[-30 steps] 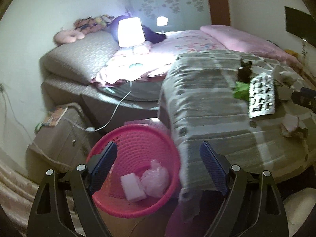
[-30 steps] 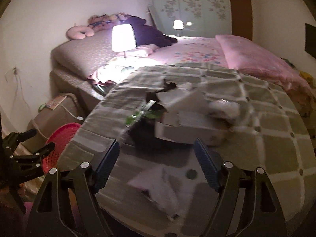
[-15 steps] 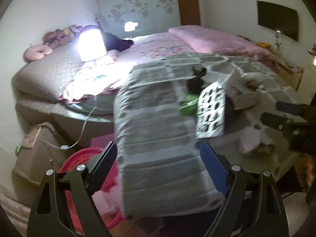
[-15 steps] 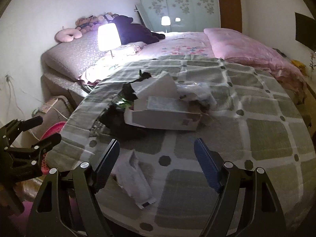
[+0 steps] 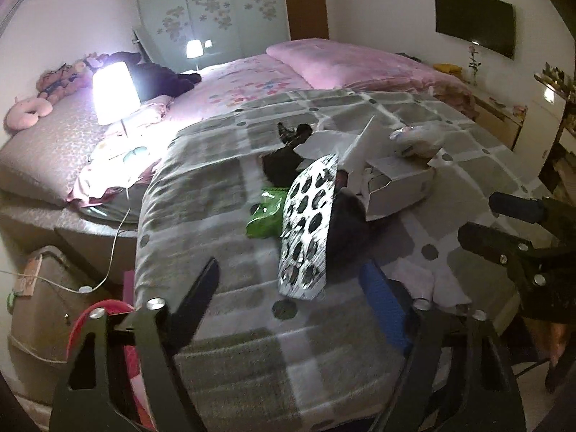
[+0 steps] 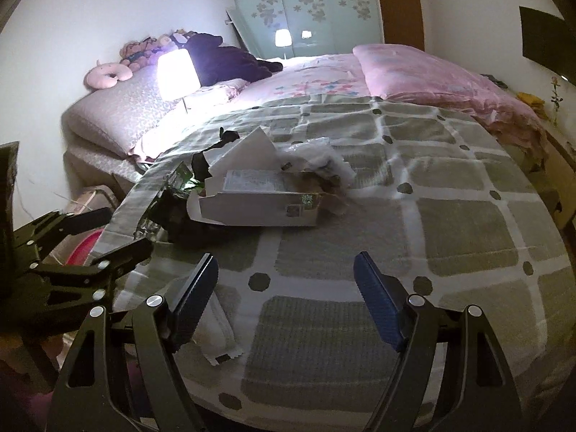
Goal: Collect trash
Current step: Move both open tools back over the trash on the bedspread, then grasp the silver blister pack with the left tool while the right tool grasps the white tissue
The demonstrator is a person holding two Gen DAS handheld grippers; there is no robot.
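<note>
A trash pile lies on the grey checked blanket (image 5: 223, 309): a silver blister sheet (image 5: 309, 226), a green wrapper (image 5: 266, 216), a black bag (image 5: 284, 162), an open white carton (image 5: 396, 183) (image 6: 259, 205) and a crumpled plastic bag (image 6: 316, 158). My left gripper (image 5: 291, 298) (image 6: 108, 232) hovers over the blanket's near edge, its jaws closing. The blister sheet's lower end sits between them, untouched by the pads. My right gripper (image 6: 284, 288) (image 5: 504, 225) is open and holds nothing. A torn white paper (image 6: 219, 327) lies under its left finger.
A pink basket (image 5: 108, 309) (image 6: 86, 248) stands on the floor at the bed's left corner, beside a bedside cabinet (image 5: 39, 288) with a cable. A lit lamp (image 5: 115, 90), pink bedding and plush toys fill the far side. A TV hangs on the right wall.
The left wrist view swung from the pink basket with its trash to the pile on the bed, and its jaws narrowed. The right gripper moved forward and lower over the blanket.
</note>
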